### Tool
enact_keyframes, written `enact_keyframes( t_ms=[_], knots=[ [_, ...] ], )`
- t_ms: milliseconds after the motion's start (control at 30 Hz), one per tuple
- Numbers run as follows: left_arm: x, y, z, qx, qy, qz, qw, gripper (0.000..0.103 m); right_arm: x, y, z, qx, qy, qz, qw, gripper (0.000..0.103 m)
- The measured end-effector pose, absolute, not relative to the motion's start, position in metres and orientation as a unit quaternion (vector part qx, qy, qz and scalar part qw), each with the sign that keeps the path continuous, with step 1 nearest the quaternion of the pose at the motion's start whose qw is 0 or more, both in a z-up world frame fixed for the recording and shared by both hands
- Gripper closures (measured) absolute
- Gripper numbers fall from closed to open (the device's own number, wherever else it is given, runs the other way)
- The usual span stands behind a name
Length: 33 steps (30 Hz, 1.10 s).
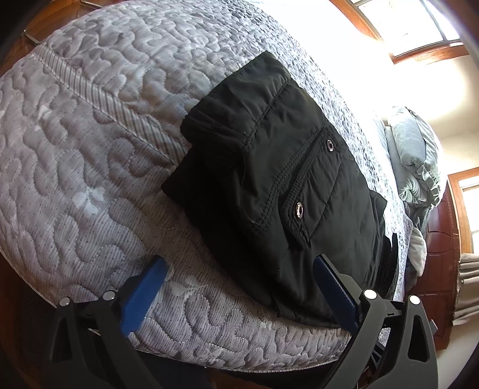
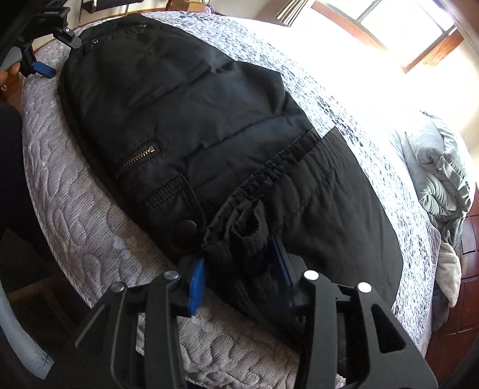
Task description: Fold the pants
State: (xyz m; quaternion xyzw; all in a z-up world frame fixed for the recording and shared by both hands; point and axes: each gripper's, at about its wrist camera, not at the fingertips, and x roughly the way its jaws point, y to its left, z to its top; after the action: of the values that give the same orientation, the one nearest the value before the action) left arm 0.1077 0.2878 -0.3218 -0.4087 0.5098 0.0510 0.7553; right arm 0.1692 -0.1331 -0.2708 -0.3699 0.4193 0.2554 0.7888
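Note:
Black pants [image 1: 284,179] lie flat on the quilted grey mattress [image 1: 89,149], partly folded, with two metal eyelets showing. My left gripper [image 1: 239,275] is open at the near edge of the pants; its right finger touches the cloth and its left finger rests on the mattress. In the right wrist view the pants [image 2: 194,113] show a brass zipper and a snap button. My right gripper [image 2: 239,269] is shut on the bunched elastic waistband [image 2: 248,227]. The left gripper also shows far off at the pants' other end [image 2: 42,68].
Grey pillows and bedding [image 2: 440,167] are piled at the far right of the bed. A dark wooden headboard [image 1: 440,239] stands beyond them. Bright windows [image 2: 404,18] wash out the far mattress. Wood floor shows at the far left [image 1: 18,45].

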Motion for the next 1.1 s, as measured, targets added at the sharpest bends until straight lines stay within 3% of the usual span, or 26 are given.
enact_keyframes(
  t_ms=[33,100,167,233,400,467,733,800,967,1100],
  knots=[
    [0.108,0.287,-0.322,-0.408,0.51,0.051,0.756,0.004,0.166,-0.132,-0.267,-0.37,0.417,0.255,0.79,0.053],
    [0.109,0.287,-0.321,-0.407,0.51,0.052,0.756,0.004,0.159,-0.133,-0.257,-0.362,0.416,0.262,0.792,0.036],
    [0.109,0.287,-0.322,-0.411,0.509,0.053,0.754,0.004,0.15,-0.137,-0.244,-0.343,0.42,0.28,0.792,0.027],
    [0.109,0.287,-0.321,-0.415,0.508,0.054,0.753,0.004,0.143,-0.144,-0.23,-0.316,0.428,0.301,0.792,0.026],
    [0.105,0.291,-0.322,-0.43,0.498,0.053,0.751,0.004,0.168,-0.184,-0.189,-0.185,0.456,0.316,0.811,0.043],
    [0.104,0.29,-0.322,-0.429,0.497,0.054,0.752,0.004,0.192,-0.197,-0.185,-0.16,0.462,0.286,0.824,0.044],
    [0.103,0.288,-0.322,-0.427,0.491,0.068,0.757,0.004,0.215,-0.173,-0.241,-0.219,0.509,0.266,0.788,0.054],
    [0.104,0.288,-0.323,-0.43,0.489,0.07,0.756,0.004,0.205,-0.16,-0.256,-0.247,0.511,0.275,0.776,0.067],
    [0.104,0.288,-0.325,-0.432,0.485,0.077,0.757,0.004,0.211,-0.156,-0.26,-0.254,0.528,0.292,0.756,0.068],
    [0.103,0.287,-0.324,-0.439,0.477,0.077,0.757,0.004,0.249,-0.161,-0.222,-0.212,0.528,0.328,0.754,0.068]
  ],
)
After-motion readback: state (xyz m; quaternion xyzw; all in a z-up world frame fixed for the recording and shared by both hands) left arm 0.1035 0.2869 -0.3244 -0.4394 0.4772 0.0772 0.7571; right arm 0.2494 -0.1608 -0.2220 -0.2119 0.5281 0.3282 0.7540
